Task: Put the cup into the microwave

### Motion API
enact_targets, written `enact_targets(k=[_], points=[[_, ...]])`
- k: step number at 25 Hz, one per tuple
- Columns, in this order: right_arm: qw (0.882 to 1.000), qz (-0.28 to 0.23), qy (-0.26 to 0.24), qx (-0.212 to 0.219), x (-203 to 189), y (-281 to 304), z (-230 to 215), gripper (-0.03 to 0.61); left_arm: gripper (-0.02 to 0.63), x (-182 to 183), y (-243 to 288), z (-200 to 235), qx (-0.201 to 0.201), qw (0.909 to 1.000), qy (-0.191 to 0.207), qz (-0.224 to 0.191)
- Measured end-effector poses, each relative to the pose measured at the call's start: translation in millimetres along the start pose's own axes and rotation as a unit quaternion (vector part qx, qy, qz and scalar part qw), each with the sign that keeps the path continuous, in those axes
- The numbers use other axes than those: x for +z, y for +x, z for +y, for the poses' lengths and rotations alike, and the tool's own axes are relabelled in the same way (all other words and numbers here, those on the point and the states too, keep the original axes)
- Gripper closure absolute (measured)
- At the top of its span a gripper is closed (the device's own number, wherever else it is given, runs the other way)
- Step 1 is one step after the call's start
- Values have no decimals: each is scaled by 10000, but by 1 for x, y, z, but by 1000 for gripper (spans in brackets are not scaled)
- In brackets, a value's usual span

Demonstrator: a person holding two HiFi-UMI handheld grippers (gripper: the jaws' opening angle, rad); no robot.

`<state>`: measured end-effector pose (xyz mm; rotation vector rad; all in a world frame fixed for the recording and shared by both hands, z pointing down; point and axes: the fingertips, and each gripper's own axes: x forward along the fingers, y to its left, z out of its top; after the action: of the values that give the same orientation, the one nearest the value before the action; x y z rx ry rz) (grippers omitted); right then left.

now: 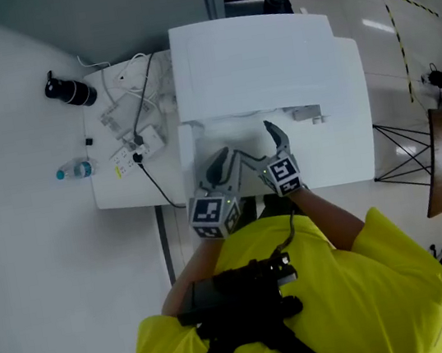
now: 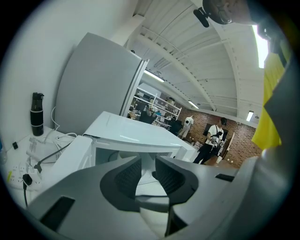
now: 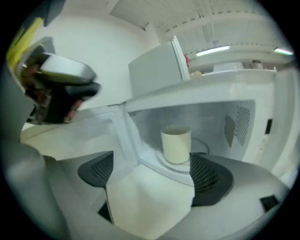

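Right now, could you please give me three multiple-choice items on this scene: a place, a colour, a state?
1. Where is the cup? A inside the microwave; B on top of it; C by the power strip.
2. What colour is the cup? A red; B cream; C black.
3. How is the right claw? A shut on the cup; B shut, empty; C open, empty.
Answers: A, it stands on the turntable; B, its wall is pale cream; C, its jaws stand wide apart.

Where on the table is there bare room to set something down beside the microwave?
Bare strip of table right of the microwave. Left side is crowded: cables, power strip, water bottle, black flask.
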<state>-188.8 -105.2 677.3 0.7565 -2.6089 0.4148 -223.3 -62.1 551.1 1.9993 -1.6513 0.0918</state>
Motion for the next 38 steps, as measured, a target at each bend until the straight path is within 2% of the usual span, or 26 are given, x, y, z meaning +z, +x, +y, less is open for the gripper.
enact_targets(k=[3,6,7,9,12,14,17,20,29,33,34,36,37,38], points=[[9992,-65,101,384,21,-64,32,65,525,11,-5,-8,-70,9999,28,-85],[9958,-440,299,745,68,-105,49,152,525,26,-13,-14,-122,9997,-41,-201],[9950,-578,260,774,84,-114,50,152,525,31,-16,-16,-107,9996,-60,-243],[9941,-845,118,670,116,-122,44,152,525,42,-21,-17,-69,9994,-45,-345],[9916,-1177,232,491,162,-124,25,152,525,61,-26,-16,19,9987,40,-517],[9913,-1241,226,388,179,-127,16,152,525,67,-34,-12,120,9987,41,-492],[9907,-1336,82,248,194,-136,6,152,525,76,-40,-9,151,9985,173,-496],[9924,-1223,-72,80,197,-142,-7,164,525,94,-39,-7,207,9970,282,-687],[9904,-1379,14,-73,225,-168,-12,164,525,140,-48,-19,302,9928,447,-1069],[9876,-1553,-54,-210,231,-183,-16,247,525,145,-52,-24,262,9924,453,-1117],[9865,-1618,-63,-238,233,-187,-17,330,525,146,-54,-24,261,9921,473,-1135],[9840,-1751,-77,-307,236,-195,-20,418,525,150,-59,-26,273,9906,558,-1216],[9828,-1813,-64,-344,238,-198,-23,516,525,151,-61,-26,288,9899,607,-1251],[9819,-1856,-46,-373,239,-200,-25,572,525,152,-63,-26,304,9894,634,-1267]])
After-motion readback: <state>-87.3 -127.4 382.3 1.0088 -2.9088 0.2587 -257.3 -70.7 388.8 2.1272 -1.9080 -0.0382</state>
